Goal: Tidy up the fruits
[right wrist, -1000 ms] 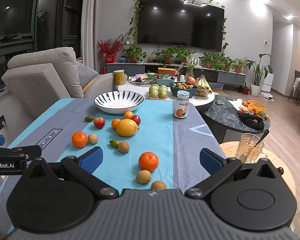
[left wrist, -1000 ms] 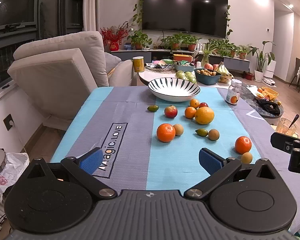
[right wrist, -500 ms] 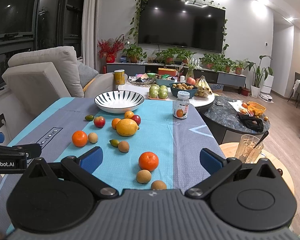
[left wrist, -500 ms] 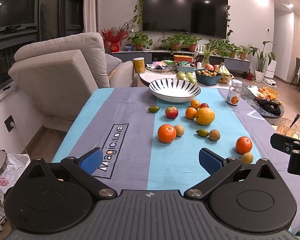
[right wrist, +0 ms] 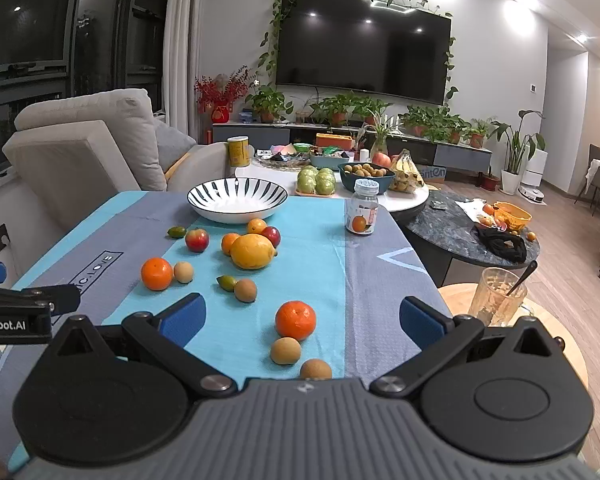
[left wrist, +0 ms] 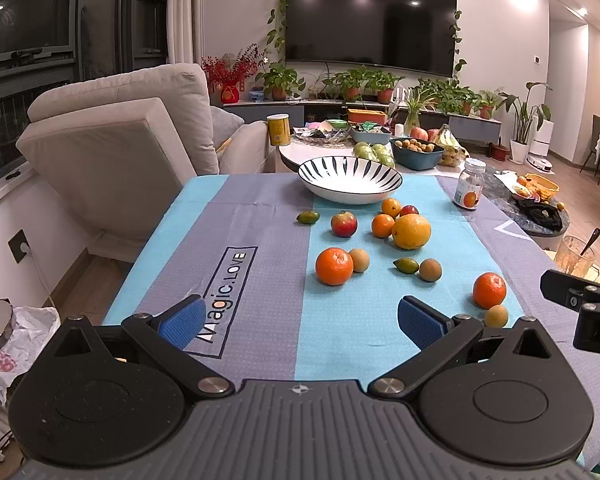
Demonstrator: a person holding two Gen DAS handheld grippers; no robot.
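Note:
Several fruits lie loose on the blue and grey tablecloth: a large yellow orange, a red apple, mandarins, small brown longans and green kumquats. An empty white bowl with black stripes stands at the table's far end. My left gripper is open and empty over the near left of the cloth. My right gripper is open and empty, with a mandarin and two longans between its fingers' line.
A small jar with an orange label stands at the cloth's far right. A beige sofa is on the left. A round table with more fruit, a dark side table and a glass are behind and right.
Both views have shifted very slightly; the fruits sit a touch lower in frame. No fruit has moved and both grippers stay open.

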